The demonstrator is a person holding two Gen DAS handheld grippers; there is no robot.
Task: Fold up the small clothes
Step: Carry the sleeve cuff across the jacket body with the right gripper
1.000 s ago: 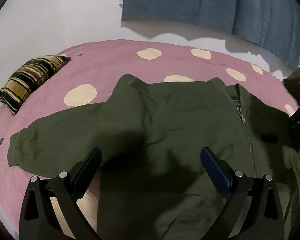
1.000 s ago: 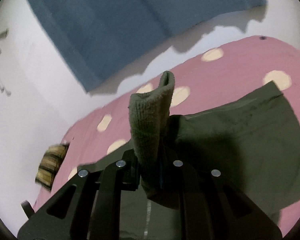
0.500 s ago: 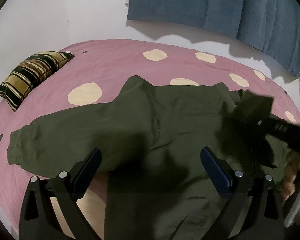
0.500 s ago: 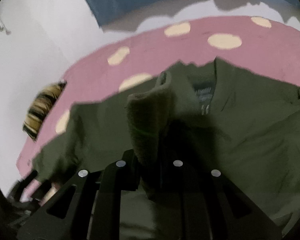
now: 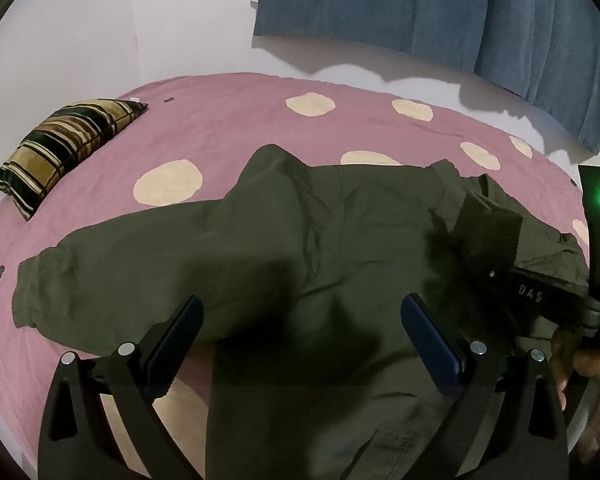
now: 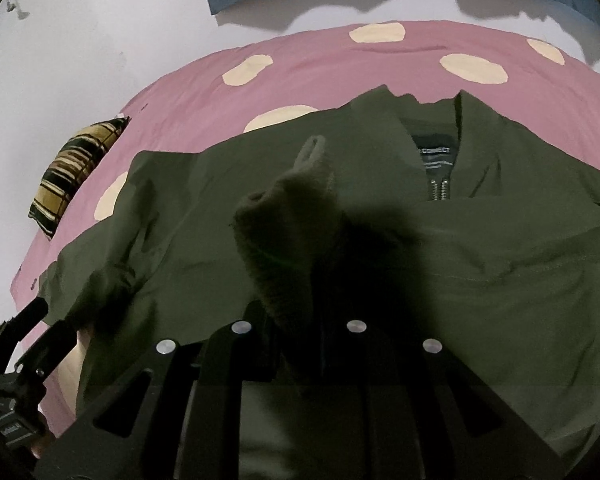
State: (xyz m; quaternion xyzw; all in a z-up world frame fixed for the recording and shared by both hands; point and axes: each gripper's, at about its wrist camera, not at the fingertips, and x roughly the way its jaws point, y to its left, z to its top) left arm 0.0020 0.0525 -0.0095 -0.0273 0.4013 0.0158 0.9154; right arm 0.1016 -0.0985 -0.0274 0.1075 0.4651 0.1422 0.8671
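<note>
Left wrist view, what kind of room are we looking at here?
Most likely a bedroom: a bed with a pink spotted sheet, a striped pillow by the wall, and a blue curtain hanging above. A green jacket lies spread on the bed.

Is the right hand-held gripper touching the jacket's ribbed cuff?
Touching: the right wrist view shows the right hand-held gripper shut on the ribbed cuff.

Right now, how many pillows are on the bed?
1. The striped pillow lies at the far left edge of the pink dotted bedsheet, apart from the green jacket. Others may sit outside the frames.
</note>
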